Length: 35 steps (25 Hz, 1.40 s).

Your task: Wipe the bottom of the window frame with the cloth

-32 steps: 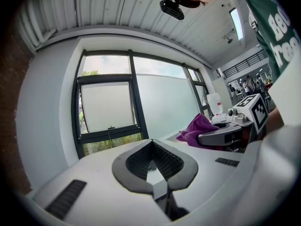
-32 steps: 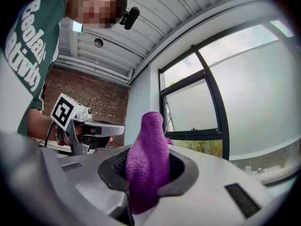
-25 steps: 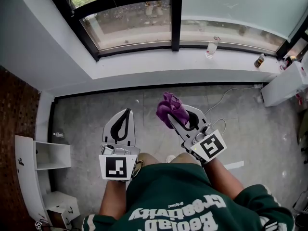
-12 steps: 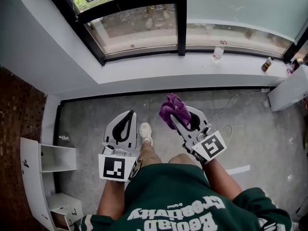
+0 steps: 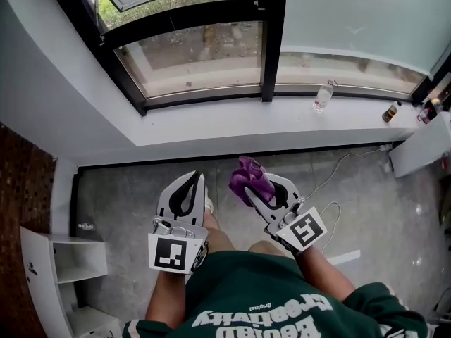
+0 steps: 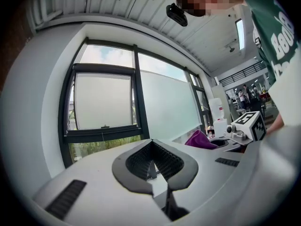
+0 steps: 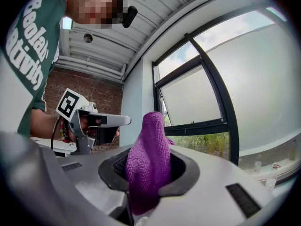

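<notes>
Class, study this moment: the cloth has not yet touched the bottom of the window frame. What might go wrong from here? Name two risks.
1. The purple cloth is pinched in the right hand-held gripper with only a bunched end sticking out, so the hard jaws may scrape the window frame.
2. A clear bottle stands on the sill by the frame; a wide sweep might knock it over.

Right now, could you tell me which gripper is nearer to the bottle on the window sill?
Right. The right gripper, holding the purple cloth, is below and left of the bottle in the head view; the left gripper, empty, is farther left.
</notes>
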Motion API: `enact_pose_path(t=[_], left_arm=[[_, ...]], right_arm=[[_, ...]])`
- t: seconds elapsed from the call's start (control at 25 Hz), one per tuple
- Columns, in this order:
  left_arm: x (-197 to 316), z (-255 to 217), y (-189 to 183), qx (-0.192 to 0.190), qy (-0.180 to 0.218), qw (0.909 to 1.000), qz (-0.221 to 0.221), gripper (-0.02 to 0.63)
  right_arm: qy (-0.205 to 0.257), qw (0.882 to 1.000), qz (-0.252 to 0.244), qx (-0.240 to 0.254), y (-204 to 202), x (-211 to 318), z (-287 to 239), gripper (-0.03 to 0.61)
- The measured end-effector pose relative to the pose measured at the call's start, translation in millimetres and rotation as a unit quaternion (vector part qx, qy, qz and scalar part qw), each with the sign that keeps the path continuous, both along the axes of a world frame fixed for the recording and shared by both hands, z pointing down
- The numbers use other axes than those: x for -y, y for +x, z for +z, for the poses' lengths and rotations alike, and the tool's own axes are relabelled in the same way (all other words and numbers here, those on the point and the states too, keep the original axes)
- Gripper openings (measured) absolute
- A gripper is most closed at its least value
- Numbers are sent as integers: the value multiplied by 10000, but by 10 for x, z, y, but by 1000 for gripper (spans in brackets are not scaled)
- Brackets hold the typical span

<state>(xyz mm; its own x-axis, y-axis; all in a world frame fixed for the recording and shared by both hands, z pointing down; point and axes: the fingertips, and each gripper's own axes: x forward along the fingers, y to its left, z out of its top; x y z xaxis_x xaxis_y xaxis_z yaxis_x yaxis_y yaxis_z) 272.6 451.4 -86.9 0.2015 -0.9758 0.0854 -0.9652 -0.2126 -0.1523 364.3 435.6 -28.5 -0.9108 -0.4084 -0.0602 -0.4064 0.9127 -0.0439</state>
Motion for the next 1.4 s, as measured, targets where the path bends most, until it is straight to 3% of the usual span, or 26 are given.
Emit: enact_pose_path(t=[0.2, 0.36, 0.6, 0.72, 1.04, 1.24, 1.4], left_arm=[[1021, 135, -1122, -44, 218, 9997, 89, 8], [1979, -64, -2094, 37, 257, 9996, 141, 8], [3084, -235, -3035, 453, 229, 9976, 468, 8], [3480, -138, -3410, 386, 95, 9976, 568, 8], [4068, 142, -3805, -51, -238, 9972, 713, 8], [4241, 235, -3720, 58, -273, 9953, 929, 8], [4325, 332, -3634, -138, -434, 9952, 865, 8]], right_arm=[[197, 9996, 155, -126, -1024, 959, 82, 101], [298, 9989, 330, -137, -1945, 1793, -49, 101], [208, 9985, 358, -363, -2969, 2861, -165, 101], [168, 9983, 417, -380, -3374, 3286, -167, 101], [12, 9984, 412, -375, -3759, 3761, -128, 101], [-125, 9966, 702, -418, -3712, 3919, -54, 101], [-191, 9973, 683, -171, -3683, 3984, -92, 101]])
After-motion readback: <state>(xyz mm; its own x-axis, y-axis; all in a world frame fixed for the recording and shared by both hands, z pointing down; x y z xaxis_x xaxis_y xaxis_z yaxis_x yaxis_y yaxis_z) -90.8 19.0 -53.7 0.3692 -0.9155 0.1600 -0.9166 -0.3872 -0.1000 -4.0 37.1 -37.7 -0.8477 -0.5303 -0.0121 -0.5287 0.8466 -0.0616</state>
